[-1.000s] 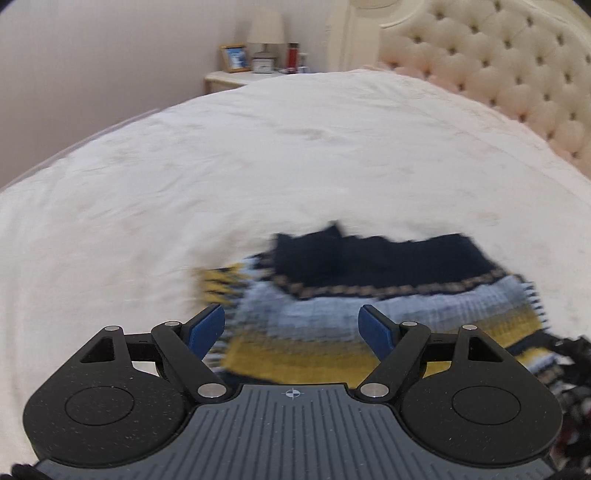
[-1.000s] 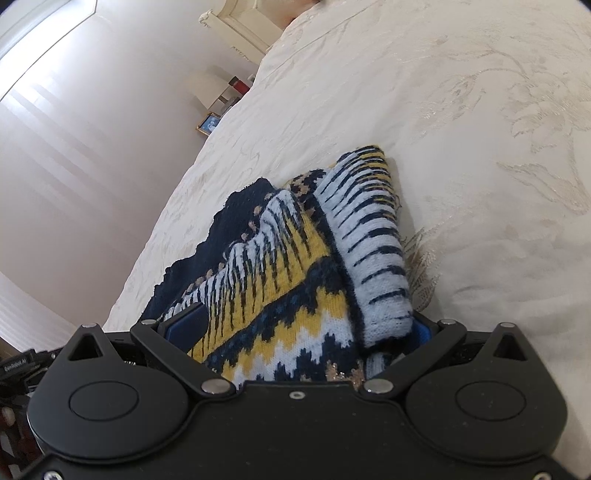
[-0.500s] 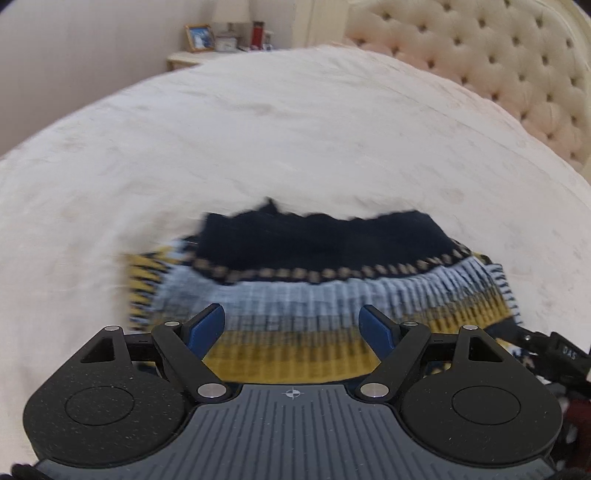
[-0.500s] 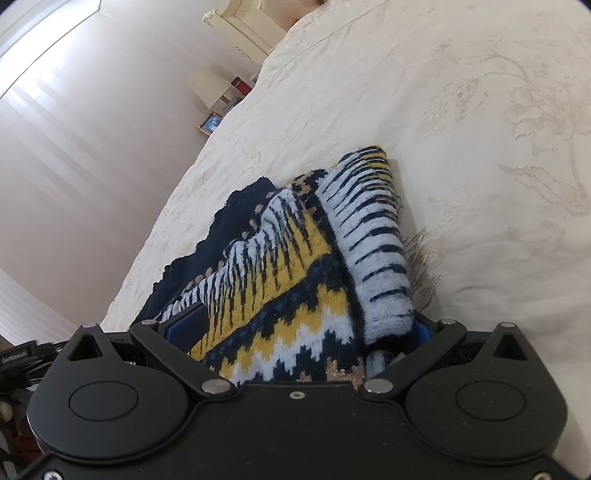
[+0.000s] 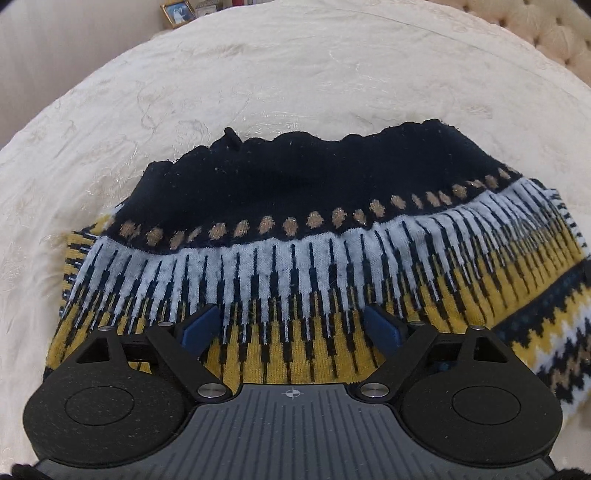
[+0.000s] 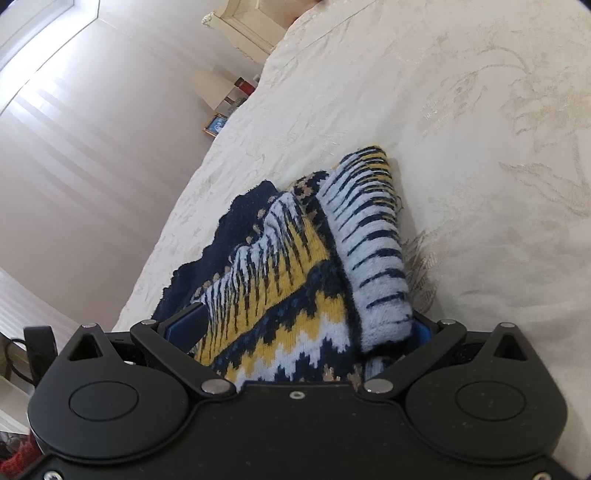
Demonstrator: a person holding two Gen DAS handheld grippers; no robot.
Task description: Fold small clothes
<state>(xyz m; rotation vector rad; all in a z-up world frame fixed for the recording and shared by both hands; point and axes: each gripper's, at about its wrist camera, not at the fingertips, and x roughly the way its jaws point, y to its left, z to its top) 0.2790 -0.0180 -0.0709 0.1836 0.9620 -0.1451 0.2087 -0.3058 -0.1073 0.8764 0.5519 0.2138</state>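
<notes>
Knitwear, a small patterned sweater (image 5: 295, 236) in navy, pale blue and mustard yellow, lies on a cream embroidered bedspread (image 5: 258, 81) and fills the space ahead of both tongs. In the left wrist view its navy hem lies farthest from the left gripper (image 5: 291, 325), with a row of tan dots, then pale blue and yellow bands running back under the fingers. That gripper's 2 blue pads (image 5: 197, 326) stand wide apart over the yellow band, gripping nothing. The right gripper (image 6: 295, 325) is also spread, but a folded bundle of the sweater (image 6: 295, 280) fills the gap between its pads, the pale blue fold lying against the right one; whether it is clamped cannot be told. Beyond, a framed photo (image 5: 177, 13) stands past the bedspread's far edge, and a tufted headboard (image 5: 546, 33) shows to the far right.
</notes>
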